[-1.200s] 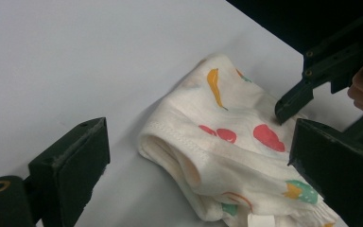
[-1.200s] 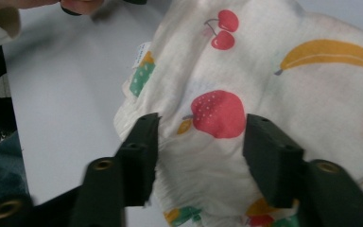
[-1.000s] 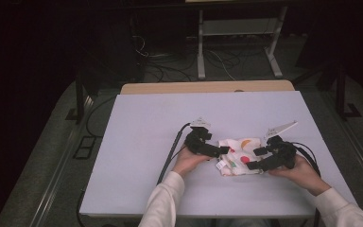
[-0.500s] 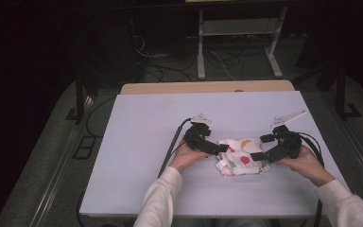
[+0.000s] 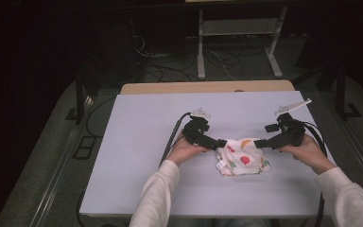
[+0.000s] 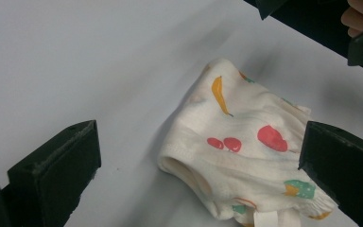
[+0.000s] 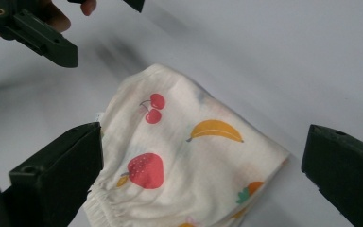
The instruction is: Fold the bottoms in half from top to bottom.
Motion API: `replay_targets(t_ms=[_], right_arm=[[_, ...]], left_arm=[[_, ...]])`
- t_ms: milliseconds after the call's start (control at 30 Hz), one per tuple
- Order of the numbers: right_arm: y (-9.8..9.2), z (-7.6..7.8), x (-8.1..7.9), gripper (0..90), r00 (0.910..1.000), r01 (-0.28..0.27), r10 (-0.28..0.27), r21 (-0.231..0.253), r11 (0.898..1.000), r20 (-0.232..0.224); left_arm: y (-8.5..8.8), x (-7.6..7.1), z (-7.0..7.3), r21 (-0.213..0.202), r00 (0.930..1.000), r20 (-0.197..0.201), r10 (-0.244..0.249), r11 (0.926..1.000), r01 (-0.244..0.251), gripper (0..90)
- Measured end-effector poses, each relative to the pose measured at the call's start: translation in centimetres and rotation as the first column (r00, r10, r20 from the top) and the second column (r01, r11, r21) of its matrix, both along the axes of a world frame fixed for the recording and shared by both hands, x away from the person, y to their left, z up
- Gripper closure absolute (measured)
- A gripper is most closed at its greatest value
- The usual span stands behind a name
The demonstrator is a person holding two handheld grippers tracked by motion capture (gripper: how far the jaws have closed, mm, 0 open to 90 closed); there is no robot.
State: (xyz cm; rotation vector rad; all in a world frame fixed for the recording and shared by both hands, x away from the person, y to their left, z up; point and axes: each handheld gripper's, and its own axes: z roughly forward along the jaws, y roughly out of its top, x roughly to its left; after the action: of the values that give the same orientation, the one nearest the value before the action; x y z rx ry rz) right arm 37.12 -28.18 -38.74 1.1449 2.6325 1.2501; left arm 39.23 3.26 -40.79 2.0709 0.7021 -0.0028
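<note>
Dark floor and tangled cables lay behind the pale table (image 5: 137, 142), and a wooden strip ran along the table's far edge. On the table, a bit toward the person's side, lay a small folded cloth (image 5: 242, 157). It was cream white with fruit pictures on it: a strawberry, two cherries, a banana. A little white tag stuck out at one corner of the cloth, and one edge looked gathered, maybe with elastic, though that part was hard to see well.

The left gripper (image 5: 216, 142) was just beside the cloth on its left, with its tips at the cloth's top corner. Its jaws stood wide apart and held nothing. From the left gripper view the cloth (image 6: 246, 151) lay flat on the table between and beyond the jaws, not pinched.

The right gripper (image 5: 261, 143) was just beside the cloth on its right, near the far corner. Its jaws had just been opening and now stood as wide as they go, with nothing gripped. From the right gripper view the cloth (image 7: 189, 156) lay on the table below the open jaws.
</note>
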Motion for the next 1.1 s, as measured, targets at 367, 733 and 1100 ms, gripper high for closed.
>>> replay_targets(t_ms=[367, 733, 1100], right_arm=[[-0.9, -0.2, 1.6, 0.0, 0.9995, 0.029, -0.029, -0.015, 0.999, -0.011], [-1.7, -2.0, 3.0, 0.0, 0.9978, 0.050, -0.051, -0.016, 0.999, -0.043], [-2.5, -3.6, 3.5, 0.0, 0.9961, 0.069, -0.066, 0.041, 0.997, -0.059]], left_arm=[[0.1, 1.2, -0.1, 0.005, 0.9997, -0.023, -0.006, 1.0000, 0.006, 0.0], [1.0, 2.7, -1.4, -0.014, 0.9988, -0.037, 0.033, 0.9993, -0.034, 0.0], [1.0, 3.4, -2.7, -0.021, 0.9969, -0.069, 0.038, 0.9990, -0.039, 0.0]])
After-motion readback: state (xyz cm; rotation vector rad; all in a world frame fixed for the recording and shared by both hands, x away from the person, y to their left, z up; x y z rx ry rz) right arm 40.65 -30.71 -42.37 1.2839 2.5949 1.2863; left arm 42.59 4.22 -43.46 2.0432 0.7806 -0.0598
